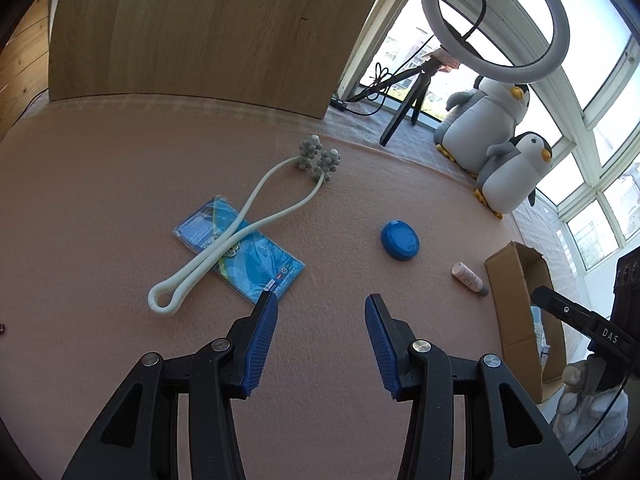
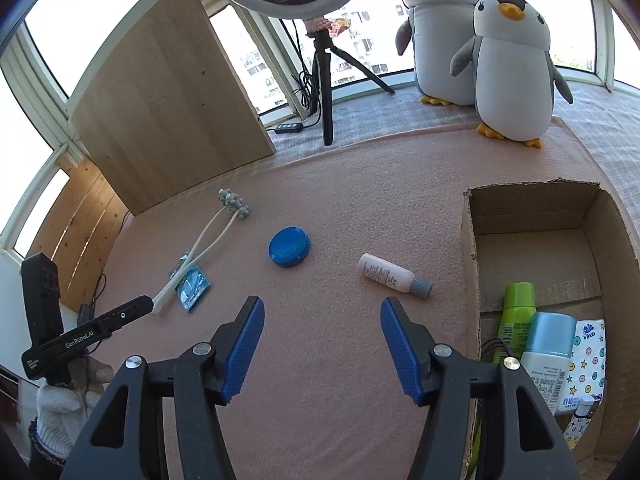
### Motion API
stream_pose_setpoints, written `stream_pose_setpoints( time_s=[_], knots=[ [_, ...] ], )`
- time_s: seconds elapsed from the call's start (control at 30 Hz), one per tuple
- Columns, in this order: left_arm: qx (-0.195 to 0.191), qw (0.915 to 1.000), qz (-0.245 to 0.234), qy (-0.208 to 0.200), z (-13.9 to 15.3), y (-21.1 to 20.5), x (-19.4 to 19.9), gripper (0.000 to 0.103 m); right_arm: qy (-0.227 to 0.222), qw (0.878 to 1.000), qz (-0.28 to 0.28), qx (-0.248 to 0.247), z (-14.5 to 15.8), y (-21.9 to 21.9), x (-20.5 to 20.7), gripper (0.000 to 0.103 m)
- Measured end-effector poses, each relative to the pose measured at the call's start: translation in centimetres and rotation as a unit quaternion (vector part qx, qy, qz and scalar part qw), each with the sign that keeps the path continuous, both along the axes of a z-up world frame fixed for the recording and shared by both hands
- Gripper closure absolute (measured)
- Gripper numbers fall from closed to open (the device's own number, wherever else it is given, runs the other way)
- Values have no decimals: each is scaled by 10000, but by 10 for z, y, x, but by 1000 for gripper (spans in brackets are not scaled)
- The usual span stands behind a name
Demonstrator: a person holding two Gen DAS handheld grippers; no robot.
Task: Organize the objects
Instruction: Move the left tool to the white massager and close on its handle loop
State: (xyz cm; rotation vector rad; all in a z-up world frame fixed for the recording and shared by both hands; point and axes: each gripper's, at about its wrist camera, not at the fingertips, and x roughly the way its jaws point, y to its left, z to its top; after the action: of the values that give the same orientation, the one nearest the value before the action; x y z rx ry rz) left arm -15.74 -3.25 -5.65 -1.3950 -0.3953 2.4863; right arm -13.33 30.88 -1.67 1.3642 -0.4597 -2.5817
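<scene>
On the pink felt surface (image 1: 100,200) lie a white neck massager (image 1: 248,220) across a blue packet (image 1: 256,258), a round blue tin (image 1: 400,240) and a small pink bottle (image 1: 470,279) on its side. My left gripper (image 1: 321,300) is open, just short of the packet's near corner, nothing between its fingers. In the right wrist view the tin (image 2: 289,246) and the bottle (image 2: 392,276) lie ahead of my right gripper (image 2: 322,304), which is open and empty. The cardboard box (image 2: 470,240) at the right holds a green can (image 2: 516,320), a pale blue-capped bottle (image 2: 546,360) and a tissue pack (image 2: 586,360).
A wooden board (image 1: 192,32) stands upright at the back. A ring light on a tripod (image 2: 326,80) and two plush penguins (image 2: 508,68) stand on the grey cloth by the windows. A gloved hand (image 2: 60,404) holds the other gripper at the left.
</scene>
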Motion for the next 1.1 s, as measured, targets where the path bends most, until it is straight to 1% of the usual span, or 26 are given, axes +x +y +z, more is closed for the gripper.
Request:
stream_pose_setpoints(
  time_s=[0.2, 0.3, 0.5, 0.6, 0.63, 0.7, 0.8, 0.87, 0.93, 1.03, 1.1],
  knots=[
    [-109, 9998, 144, -8, 2, -27, -24, 54, -58, 9992, 267, 276, 2, -14, -26, 46],
    [-178, 9997, 160, -41, 2, -34, -46, 54, -155, 9984, 395, 364, 1, -22, -41, 46],
    [-194, 9994, 39, -269, -10, -31, -105, 55, -364, 9973, 572, 279, -4, -38, -59, 46],
    [-21, 9987, 38, -510, -25, -31, -131, 65, -399, 9967, 666, 234, -7, -46, -58, 46],
    [5, 9983, 37, -584, -31, -30, -138, 70, -414, 9966, 683, 217, -8, -48, -58, 46],
    [15, 9974, -4, -724, -42, -27, -149, 75, -454, 9965, 673, 195, -11, -49, -58, 46],
    [-15, 9961, -164, -868, -54, -19, -155, 80, -538, 9964, 642, 124, -16, -46, -57, 46],
    [-21, 9956, -220, -907, -58, -15, -156, 82, -566, 9964, 617, 135, -18, -45, -56, 46],
    [40, 9951, -216, -969, -63, -13, -154, 88, -598, 9963, 601, 122, -19, -43, -54, 46],
    [231, 9942, -163, -1037, -67, -13, -144, 90, -626, 9963, 583, 96, -21, -42, -53, 46],
    [266, 9940, -198, -1042, -69, -10, -133, 90, -626, 9963, 591, 73, -22, -42, -52, 46]
  ],
)
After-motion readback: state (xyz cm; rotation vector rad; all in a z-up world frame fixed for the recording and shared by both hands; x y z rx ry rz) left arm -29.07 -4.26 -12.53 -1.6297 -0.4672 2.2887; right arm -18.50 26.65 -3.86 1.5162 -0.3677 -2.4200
